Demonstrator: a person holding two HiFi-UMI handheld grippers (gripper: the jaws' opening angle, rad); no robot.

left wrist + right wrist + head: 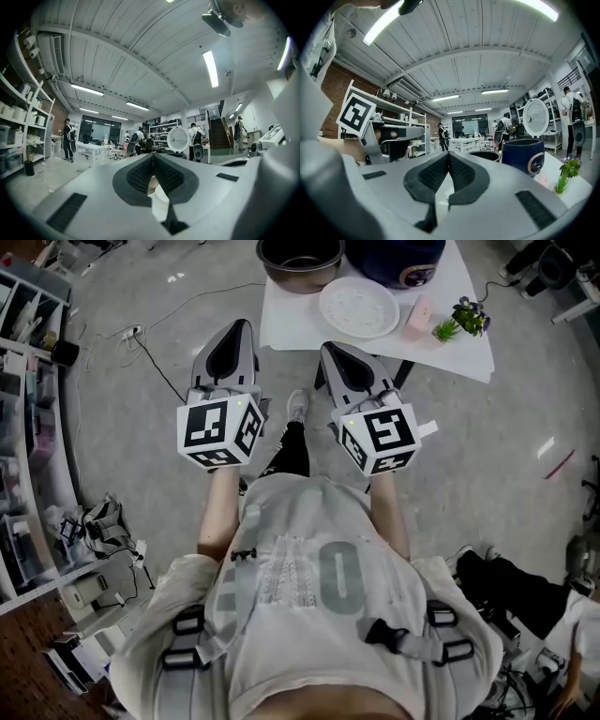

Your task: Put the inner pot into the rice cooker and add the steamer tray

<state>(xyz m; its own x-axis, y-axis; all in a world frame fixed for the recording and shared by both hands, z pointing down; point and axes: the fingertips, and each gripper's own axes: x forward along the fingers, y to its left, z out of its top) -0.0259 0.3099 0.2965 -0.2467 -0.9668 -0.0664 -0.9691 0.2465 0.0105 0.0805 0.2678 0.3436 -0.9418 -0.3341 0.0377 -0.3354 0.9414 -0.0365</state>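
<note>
The metal inner pot (300, 262) stands at the far edge of a white-covered table (469, 352), left of the dark blue rice cooker (397, 259). The white round steamer tray (359, 307) lies in front of them. Both grippers are held level, short of the table's near edge. My left gripper (242, 324) is shut with nothing in it, and so is my right gripper (328, 346). In the right gripper view the jaws (448, 153) meet, with the pot (483, 153) and the cooker (522, 155), lid (536, 117) raised, beyond. The left gripper's jaws (153, 155) also meet.
A pink box (419, 318) and a small potted plant (464, 317) sit on the table's right part. Shelving (23, 427) lines the left wall, with cables (141, 338) on the floor. Another person's legs (525, 592) are at the right. People stand far off (68, 138).
</note>
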